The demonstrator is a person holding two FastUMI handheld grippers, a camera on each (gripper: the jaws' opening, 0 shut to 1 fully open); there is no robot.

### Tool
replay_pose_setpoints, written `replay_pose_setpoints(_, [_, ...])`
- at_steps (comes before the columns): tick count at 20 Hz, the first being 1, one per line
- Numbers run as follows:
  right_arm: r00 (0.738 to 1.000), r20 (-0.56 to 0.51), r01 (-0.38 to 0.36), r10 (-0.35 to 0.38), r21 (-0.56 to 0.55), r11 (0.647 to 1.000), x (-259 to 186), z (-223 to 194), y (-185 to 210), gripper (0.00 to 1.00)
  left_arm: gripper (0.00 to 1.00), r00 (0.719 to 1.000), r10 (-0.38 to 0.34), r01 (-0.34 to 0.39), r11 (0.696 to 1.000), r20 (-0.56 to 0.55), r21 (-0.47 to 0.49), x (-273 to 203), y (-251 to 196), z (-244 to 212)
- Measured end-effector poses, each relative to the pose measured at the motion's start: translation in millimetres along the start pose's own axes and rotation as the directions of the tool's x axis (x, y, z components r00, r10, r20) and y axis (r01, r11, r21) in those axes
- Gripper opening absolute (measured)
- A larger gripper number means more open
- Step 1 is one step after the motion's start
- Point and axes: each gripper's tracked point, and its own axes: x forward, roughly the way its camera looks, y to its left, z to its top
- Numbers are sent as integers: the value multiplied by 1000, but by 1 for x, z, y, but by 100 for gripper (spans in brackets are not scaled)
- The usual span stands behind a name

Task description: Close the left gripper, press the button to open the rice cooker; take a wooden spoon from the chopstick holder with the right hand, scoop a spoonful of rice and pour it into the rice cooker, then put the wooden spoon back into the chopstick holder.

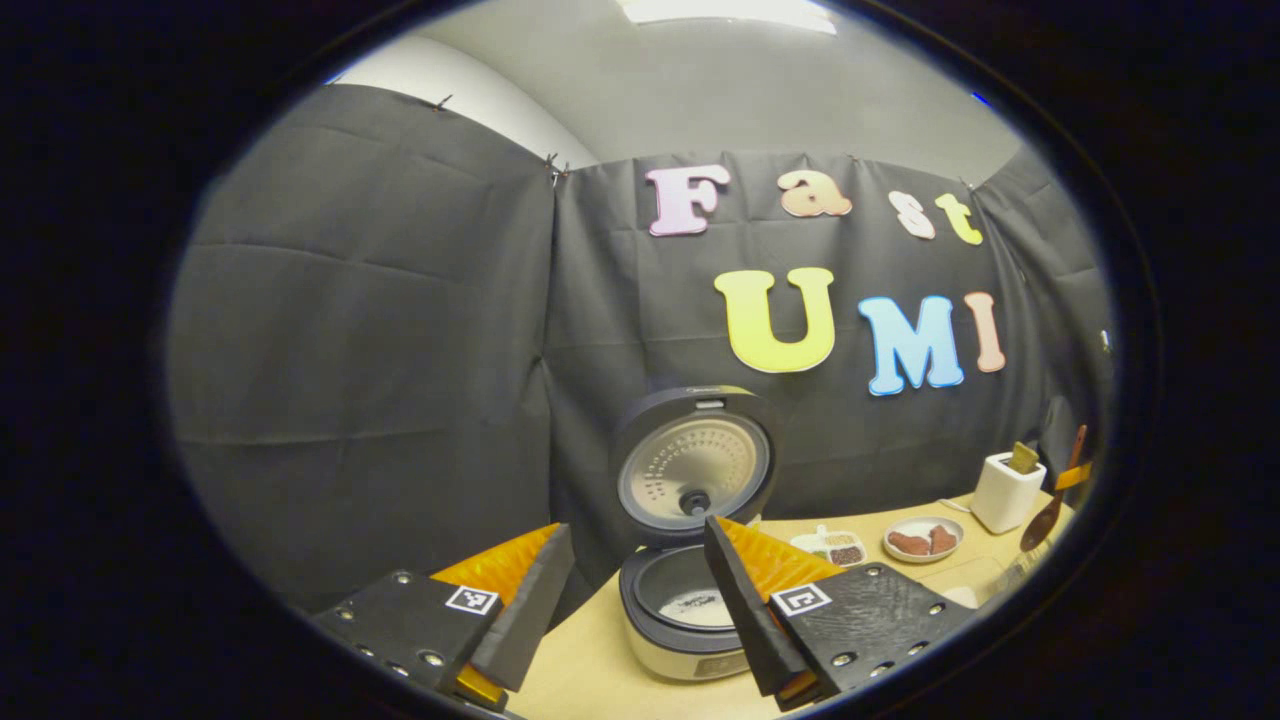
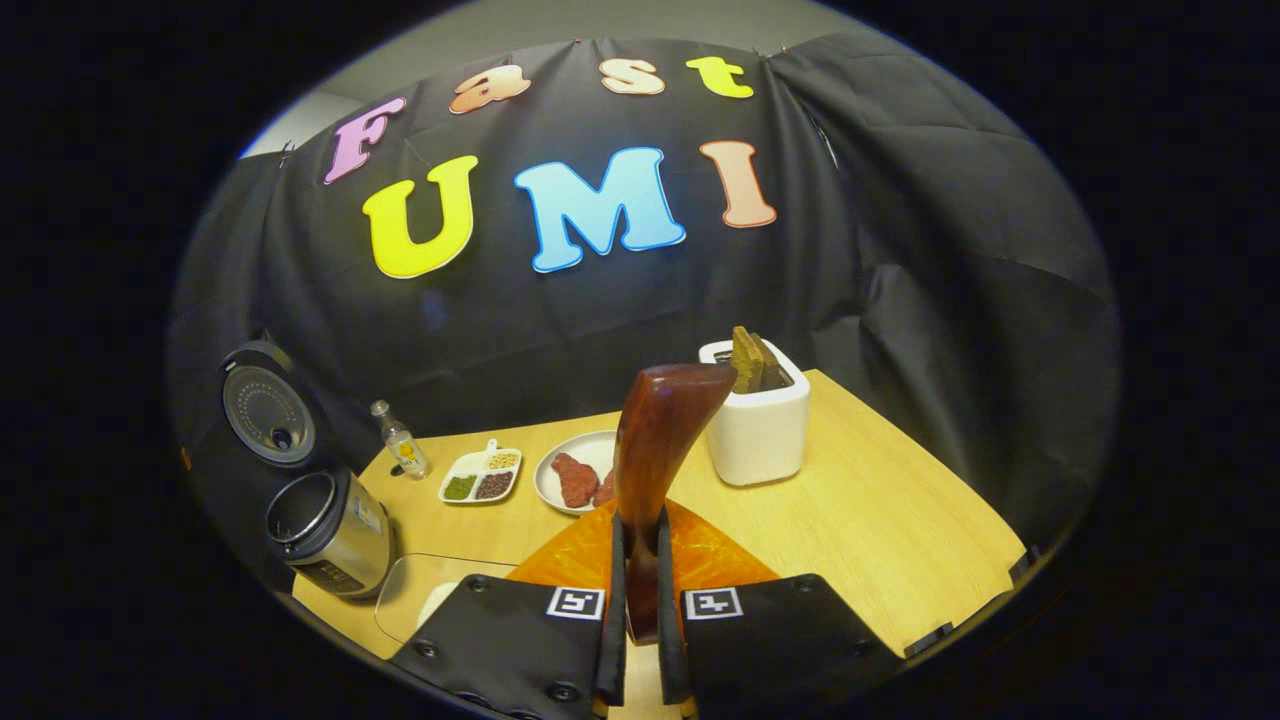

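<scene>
- Right gripper (image 2: 640, 600) fingers pinching wooden spoon (image 2: 655, 460) handle, spoon standing upright between them
- Left gripper (image 1: 635, 600) fingers sitting spread apart, gripping nothing, hovering in front of rice cooker (image 1: 690, 610)
- Rice cooker lid (image 1: 695, 465) standing open, some white rice lying in the inner pot
- Chopstick holder (image 2: 758, 425) sitting on wooden table (image 2: 880, 520), just behind spoon in right gripper view
- Plate with red pieces (image 2: 575, 475) and divided tray (image 2: 480, 475) lying between cooker and holder, small bottle (image 2: 400, 440) standing near the tray
</scene>
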Motion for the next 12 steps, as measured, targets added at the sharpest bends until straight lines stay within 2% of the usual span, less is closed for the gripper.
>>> replay_pose_setpoints(3, [999,24,-25,25,-8,1000,-1,1,27,15,80,1000,2,-2,1000,-11,-9,7,10,-8])
replay_pose_setpoints(6, [996,31,-89,89,-12,996,-3,-6,65,15,80,1000,5,-6,1000,-24,-16,10,20,-16])
replay_pose_setpoints(12, [985,-44,-171,168,-71,983,13,-57,123,15,80,999,20,-21,1000,-44,-10,8,41,-28])
